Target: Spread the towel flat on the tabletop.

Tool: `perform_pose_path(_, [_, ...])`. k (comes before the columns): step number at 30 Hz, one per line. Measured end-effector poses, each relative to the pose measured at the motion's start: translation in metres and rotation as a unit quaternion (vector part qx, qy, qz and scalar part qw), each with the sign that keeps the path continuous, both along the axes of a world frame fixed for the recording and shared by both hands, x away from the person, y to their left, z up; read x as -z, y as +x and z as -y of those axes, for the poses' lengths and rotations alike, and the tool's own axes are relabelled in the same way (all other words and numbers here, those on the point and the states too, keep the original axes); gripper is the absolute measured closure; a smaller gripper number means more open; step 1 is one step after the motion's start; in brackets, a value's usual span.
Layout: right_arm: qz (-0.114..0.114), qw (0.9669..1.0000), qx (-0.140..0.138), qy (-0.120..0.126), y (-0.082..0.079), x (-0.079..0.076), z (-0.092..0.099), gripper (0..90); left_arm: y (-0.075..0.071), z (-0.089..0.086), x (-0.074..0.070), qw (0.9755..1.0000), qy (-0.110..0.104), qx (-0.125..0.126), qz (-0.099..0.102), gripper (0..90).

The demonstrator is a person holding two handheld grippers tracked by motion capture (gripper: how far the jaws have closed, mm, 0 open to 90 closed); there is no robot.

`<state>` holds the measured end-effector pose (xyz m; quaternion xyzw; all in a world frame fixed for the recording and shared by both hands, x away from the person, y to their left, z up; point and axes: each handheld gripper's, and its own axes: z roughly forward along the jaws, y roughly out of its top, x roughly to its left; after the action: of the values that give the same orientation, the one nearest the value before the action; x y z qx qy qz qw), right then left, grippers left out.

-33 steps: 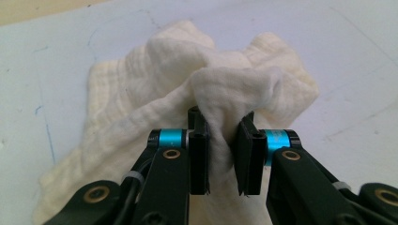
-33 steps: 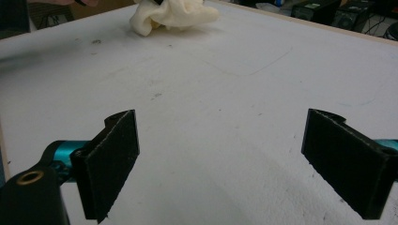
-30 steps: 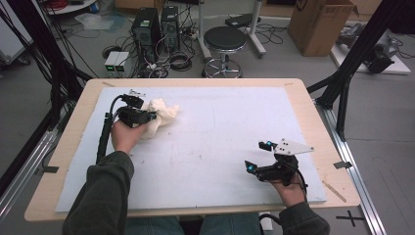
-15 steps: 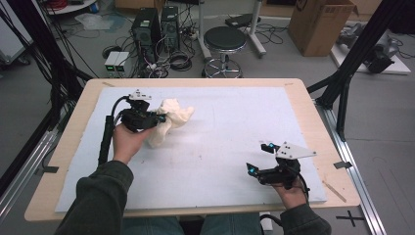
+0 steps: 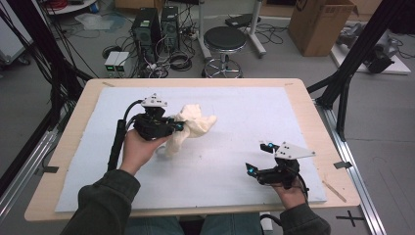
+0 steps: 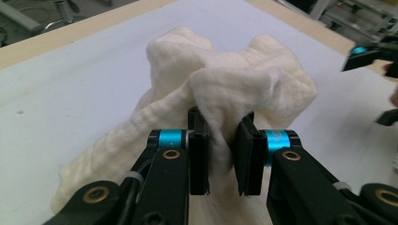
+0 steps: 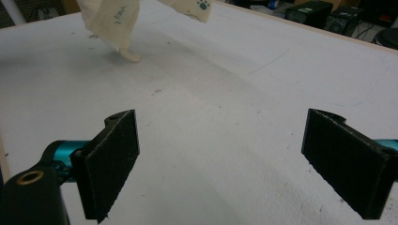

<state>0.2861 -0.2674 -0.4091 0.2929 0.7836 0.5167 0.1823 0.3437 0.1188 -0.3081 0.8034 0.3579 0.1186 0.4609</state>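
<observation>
Two grippers over white mat (image 5: 235, 176). High view: left gripper (image 5: 180, 127) pinching cream cloth (image 5: 193, 125), bunched, lower end trailing to mat; right gripper (image 5: 258, 157) near mat's front right, spread, well apart from cloth.
Left gripper view: pads (image 6: 199, 157) clamp fold of cloth (image 6: 220, 89).
Right gripper view: jaws wide, nothing between; cloth (image 7: 115, 21) hanging at far top left, tip touching mat (image 7: 211, 117).

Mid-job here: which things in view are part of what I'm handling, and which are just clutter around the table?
In play:
cream cloth, bunched, partly lifted
left gripper, shut on the cloth
right gripper, open, low over the white mat

Just lying about:
black stool
cardboard box
computer towers
floor cables
</observation>
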Motion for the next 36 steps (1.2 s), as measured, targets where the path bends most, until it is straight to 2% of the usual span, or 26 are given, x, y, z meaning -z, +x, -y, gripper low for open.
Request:
perform_pose_path(4, [0.005, 1.0, 0.001, 0.003, -0.001, -0.001, 0.001, 10.9, -0.007, 0.011, -0.002, 0.9998, 0.002, 0.017, 0.004, 77.1])
perform_pose_path(6, [0.006, 1.0, 0.002, 0.006, -0.001, -0.002, 0.002, 10.9, -0.003, 0.017, 0.004, 0.9998, 0.007, 0.016, -0.002, 77.0])
perform_pose_path(8, [0.007, 0.9999, 0.004, 0.008, -0.001, -0.002, 0.003, 10.9, 0.003, 0.023, 0.015, 0.9997, 0.004, 0.018, -0.014, 76.8])
perform_pose_path(10, [0.004, 0.9999, 0.004, 0.008, -0.002, -0.002, 0.003, 10.9, 0.011, 0.031, 0.028, 0.9996, 0.016, 0.014, -0.019, 76.7])
perform_pose_path(13, [0.007, 1.0, 0.0, 0.005, -0.001, -0.002, 0.002, 10.9, 0.025, 0.045, 0.05, 0.9991, 0.017, 0.015, -0.036, 76.4])
perform_pose_path(19, [0.002, 1.0, -0.004, 0.005, 0.0, -0.001, 0.001, 10.9, 0.048, 0.07, 0.086, 0.9975, 0.057, 0.008, -0.04, 75.3])
perform_pose_path(23, [0.001, 1.0, -0.007, 0.005, 0.001, 0.0, 0.002, 10.9, 0.059, 0.075, 0.102, 0.9971, 0.061, -0.012, -0.043, 73.7])
perform_pose_path(25, [0.001, 0.9999, -0.009, 0.004, 0.001, 0.0, 0.002, 10.9, 0.064, 0.075, 0.108, 0.9963, 0.071, -0.018, -0.045, 71.7])
perform_pose_path(29, [0.001, 0.9999, -0.013, 0.005, 0.001, 0.001, 0.002, 10.9, 0.068, 0.071, 0.111, 0.9955, 0.077, -0.02, -0.053, 62.1])
perform_pose_path(30, [0.001, 0.9999, -0.013, 0.005, 0.001, 0.001, 0.002, 10.9, 0.068, 0.069, 0.11, 0.9958, 0.074, -0.018, -0.052, 62.1])
perform_pose_path(34, [-0.001, 0.9999, -0.016, 0.004, 0.002, 0.001, 0.001, 10.9, 0.062, 0.063, 0.097, 0.9967, 0.067, -0.01, -0.044, 46.0])
perform_pose_path(36, [0.002, 0.9998, -0.019, 0.002, 0.002, 0.001, 0.0, 10.9, 0.057, 0.057, 0.09, 0.998, 0.054, -0.002, -0.033, 43.0])
